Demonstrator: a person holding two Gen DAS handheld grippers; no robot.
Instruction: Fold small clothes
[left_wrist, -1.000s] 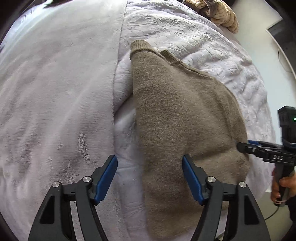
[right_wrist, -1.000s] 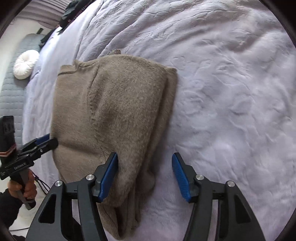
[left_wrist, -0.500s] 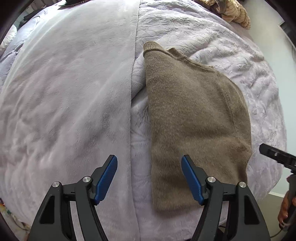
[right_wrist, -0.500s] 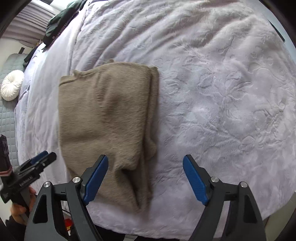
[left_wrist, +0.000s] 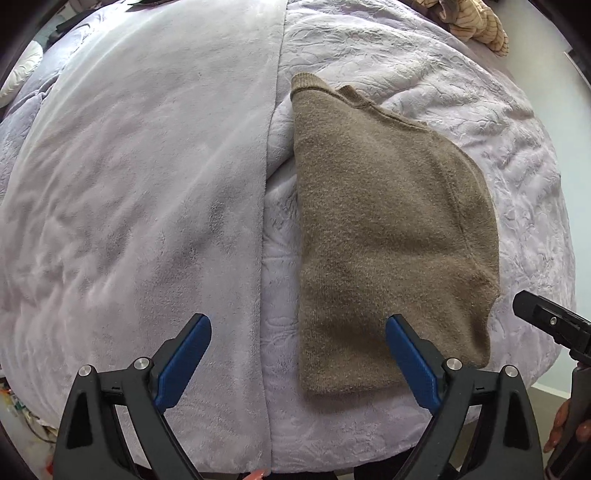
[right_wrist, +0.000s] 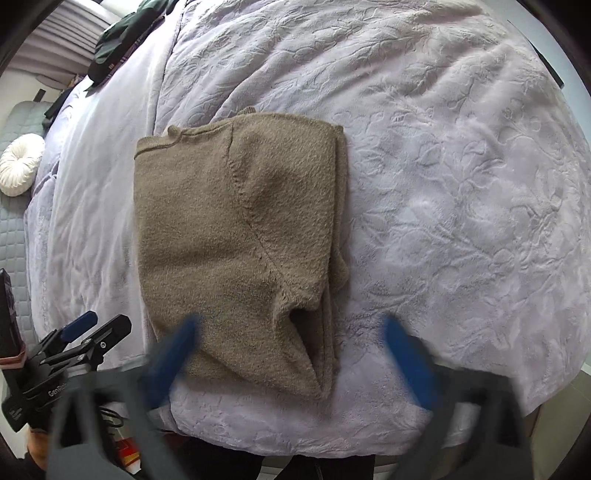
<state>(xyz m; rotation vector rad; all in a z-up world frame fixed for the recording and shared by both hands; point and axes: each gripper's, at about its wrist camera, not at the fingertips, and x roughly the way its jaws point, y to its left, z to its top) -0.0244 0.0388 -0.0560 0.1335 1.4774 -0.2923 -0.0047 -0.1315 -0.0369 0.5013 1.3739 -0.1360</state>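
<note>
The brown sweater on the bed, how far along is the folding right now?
Done: the brown sweater lies on the lilac blanket as a narrow stack, its right side doubled over in layers. In hand: nothing; the left gripper and right gripper are both open and off the fabric, the right one blurred by motion. Left: probably a final fold from the near hem toward the collar, if a more compact bundle is wanted.

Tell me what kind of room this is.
Most likely a bedroom. A brown sweater lies folded on a wide bed under a lilac embossed bedspread, a round white cushion sits by it, and more clothes are piled at the far edge.
</note>
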